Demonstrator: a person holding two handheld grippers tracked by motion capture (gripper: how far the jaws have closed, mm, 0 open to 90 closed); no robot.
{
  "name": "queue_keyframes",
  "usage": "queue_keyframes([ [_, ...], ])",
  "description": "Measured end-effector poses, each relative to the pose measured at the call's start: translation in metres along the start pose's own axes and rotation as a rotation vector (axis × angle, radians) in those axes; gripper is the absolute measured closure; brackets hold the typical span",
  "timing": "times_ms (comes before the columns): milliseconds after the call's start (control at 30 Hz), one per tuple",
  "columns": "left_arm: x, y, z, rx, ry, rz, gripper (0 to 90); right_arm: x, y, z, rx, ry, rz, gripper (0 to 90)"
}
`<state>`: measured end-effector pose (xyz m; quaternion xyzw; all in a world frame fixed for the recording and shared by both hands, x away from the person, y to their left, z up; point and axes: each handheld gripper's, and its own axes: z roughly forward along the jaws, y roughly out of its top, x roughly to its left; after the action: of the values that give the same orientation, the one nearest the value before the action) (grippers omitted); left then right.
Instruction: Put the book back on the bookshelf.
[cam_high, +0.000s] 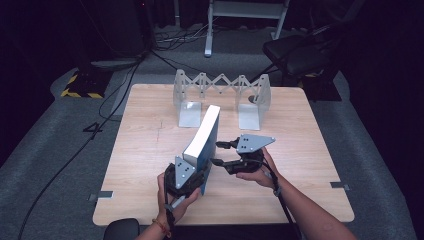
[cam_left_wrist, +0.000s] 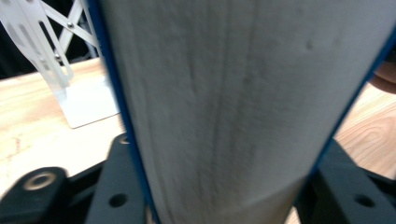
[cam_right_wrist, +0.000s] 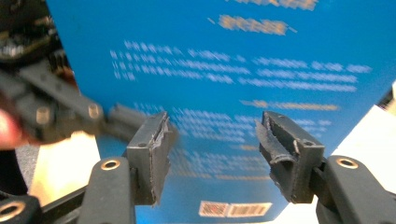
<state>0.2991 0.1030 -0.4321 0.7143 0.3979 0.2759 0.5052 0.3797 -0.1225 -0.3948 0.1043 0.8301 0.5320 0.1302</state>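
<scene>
Book (cam_high: 204, 137) (blue-covered) in left claw (cam_high: 192, 172).

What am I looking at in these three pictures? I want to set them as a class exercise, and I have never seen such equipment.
A person sits at a wooden table and holds a two-jaw gripper in each hand. One picture looks down from above; the other two come from cameras riding on the grippers, looking along their black jaws. The left gripper clamps a blue book near its lower end and holds it up on end; in its own view the book's white page edges stand between the jaws. The right gripper is open beside the book, facing its blue cover without gripping it. At the table's far side stands a grey folding book rack.
</scene>
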Motion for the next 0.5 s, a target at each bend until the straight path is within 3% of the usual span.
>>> queue_keyframes([
  [267,0.016,0.0,0.0,-0.001,-0.093,-0.006,60.3,-0.027,-0.032,-0.033,0.06,-0.086,0.047,41.7],
  [300,0.02,0.0,0.001,-0.003,-0.114,-0.014,60.4,-0.038,-0.048,-0.048,0.091,-0.12,0.058,40.8],
  [367,0.022,0.001,0.002,-0.007,-0.125,-0.018,60.5,-0.043,-0.056,-0.055,0.111,-0.14,0.073,40.7],
  [400,0.023,0.0,0.003,-0.009,-0.14,-0.022,60.7,-0.054,-0.074,-0.07,0.156,-0.177,0.104,39.4],
  [433,0.025,0.0,0.004,-0.014,-0.153,-0.03,60.7,-0.054,-0.074,-0.07,0.156,-0.177,0.104,39.4],
  [500,0.028,0.002,0.008,-0.015,-0.168,-0.036,60.7,-0.062,-0.092,-0.085,0.186,-0.208,0.136,39.2],
])
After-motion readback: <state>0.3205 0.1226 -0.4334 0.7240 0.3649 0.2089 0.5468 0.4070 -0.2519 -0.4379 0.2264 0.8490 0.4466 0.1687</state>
